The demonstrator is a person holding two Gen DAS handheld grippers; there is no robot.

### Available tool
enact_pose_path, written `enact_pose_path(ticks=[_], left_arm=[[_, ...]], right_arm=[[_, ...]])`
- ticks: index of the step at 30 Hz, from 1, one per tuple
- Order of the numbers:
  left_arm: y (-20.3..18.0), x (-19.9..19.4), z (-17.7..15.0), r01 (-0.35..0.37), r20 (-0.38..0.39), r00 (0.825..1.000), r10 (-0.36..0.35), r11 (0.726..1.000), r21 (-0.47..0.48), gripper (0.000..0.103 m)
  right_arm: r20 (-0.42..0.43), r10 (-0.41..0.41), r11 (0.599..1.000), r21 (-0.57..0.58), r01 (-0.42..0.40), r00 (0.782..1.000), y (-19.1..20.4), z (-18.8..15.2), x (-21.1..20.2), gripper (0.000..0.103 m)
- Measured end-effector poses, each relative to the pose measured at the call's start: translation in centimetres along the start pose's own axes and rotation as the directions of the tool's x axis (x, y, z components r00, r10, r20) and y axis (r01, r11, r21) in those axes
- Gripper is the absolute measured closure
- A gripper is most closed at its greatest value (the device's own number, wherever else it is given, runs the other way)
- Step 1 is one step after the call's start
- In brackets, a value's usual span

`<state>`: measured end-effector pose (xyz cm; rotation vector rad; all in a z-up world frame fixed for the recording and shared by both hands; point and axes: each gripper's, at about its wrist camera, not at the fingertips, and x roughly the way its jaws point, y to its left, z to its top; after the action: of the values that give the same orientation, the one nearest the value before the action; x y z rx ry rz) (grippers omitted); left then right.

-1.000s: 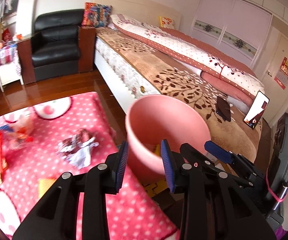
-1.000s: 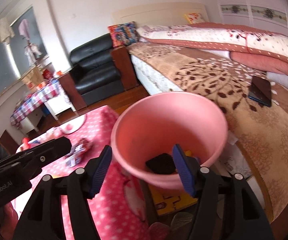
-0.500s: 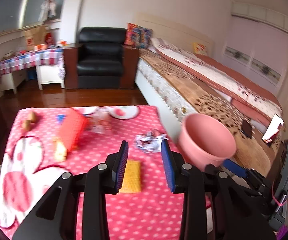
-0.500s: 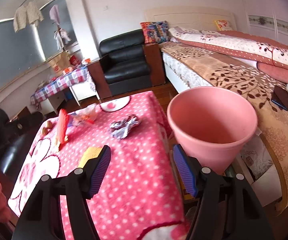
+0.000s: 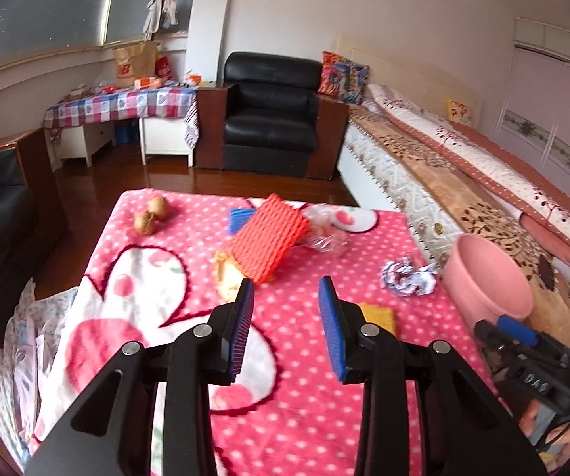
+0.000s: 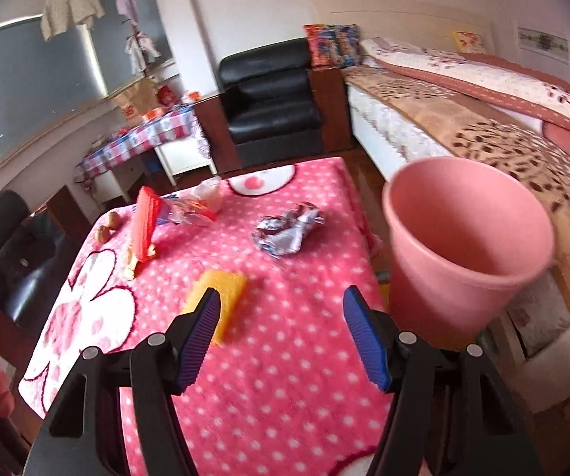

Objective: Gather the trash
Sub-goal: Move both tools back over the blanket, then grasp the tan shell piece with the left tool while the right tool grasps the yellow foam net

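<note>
Right wrist view, right gripper empty and closing, yellow sponge and crumpled wrapper left of pink bucket, left gripper open.

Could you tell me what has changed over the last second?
Both claws, left and right, swung away from over the pink bin to face the table; the right claw is closing slightly. Both remain empty. The crumpled wrapper and yellow sponge stayed put.
</note>
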<state>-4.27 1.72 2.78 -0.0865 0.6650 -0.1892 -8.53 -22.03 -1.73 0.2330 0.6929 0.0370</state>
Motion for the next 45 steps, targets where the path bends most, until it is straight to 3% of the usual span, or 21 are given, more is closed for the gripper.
enact_pose_path(ticks=[7, 18, 26, 32, 35, 37, 39, 45], left_arm=[[2.4, 3.0, -0.1, -0.032, -0.060, 0.998, 0.030, 0.999, -0.025, 0.069], [1.8, 8.2, 0.2, -0.041, -0.149, 0.988, 0.044, 0.999, 0.023, 0.069], [5.4, 13.2, -0.4, -0.137, -0.260, 0.960, 0.103, 0.983, -0.119, 0.069], [6.1, 15.0, -0.6, -0.162, -0.268, 0.957, 0.111, 0.971, -0.178, 0.069], [5.4, 15.0, -0.9, -0.165, -0.255, 0.959, 0.124, 0.976, -0.146, 0.082], [5.0, 14.7, -1.1, -0.174, -0.242, 0.960, 0.140, 0.977, -0.126, 0.085], [5.0, 14.4, -1.1, -0.181, -0.240, 0.960, 0.147, 0.975, -0.125, 0.102], [5.9, 11.9, -2.0, -0.165, -0.245, 0.962, 0.125, 0.975, -0.149, 0.102]], right_arm=[[-0.022, 0.046, 0.998, -0.050, -0.047, 0.999, 1.6, 1.4, 2.7, 0.060], [-0.145, 0.140, 0.990, 0.001, -0.142, 0.979, 1.8, 2.4, 7.7, 0.060], [-0.214, 0.168, 0.985, -0.012, -0.175, 0.962, 2.6, 1.5, 9.7, 0.060], [-0.234, 0.160, 0.986, -0.014, -0.168, 0.959, 2.9, 1.3, 10.5, 0.060], [-0.245, 0.155, 0.986, -0.017, -0.164, 0.957, 3.1, 1.1, 10.8, 0.060], [-0.253, 0.154, 0.986, -0.021, -0.165, 0.955, 3.4, 0.9, 11.1, 0.062], [-0.260, 0.151, 0.986, -0.026, -0.164, 0.954, 3.5, 0.9, 11.2, 0.062], [-0.275, 0.146, 0.987, -0.022, -0.158, 0.950, 3.7, 0.5, 11.3, 0.062]])
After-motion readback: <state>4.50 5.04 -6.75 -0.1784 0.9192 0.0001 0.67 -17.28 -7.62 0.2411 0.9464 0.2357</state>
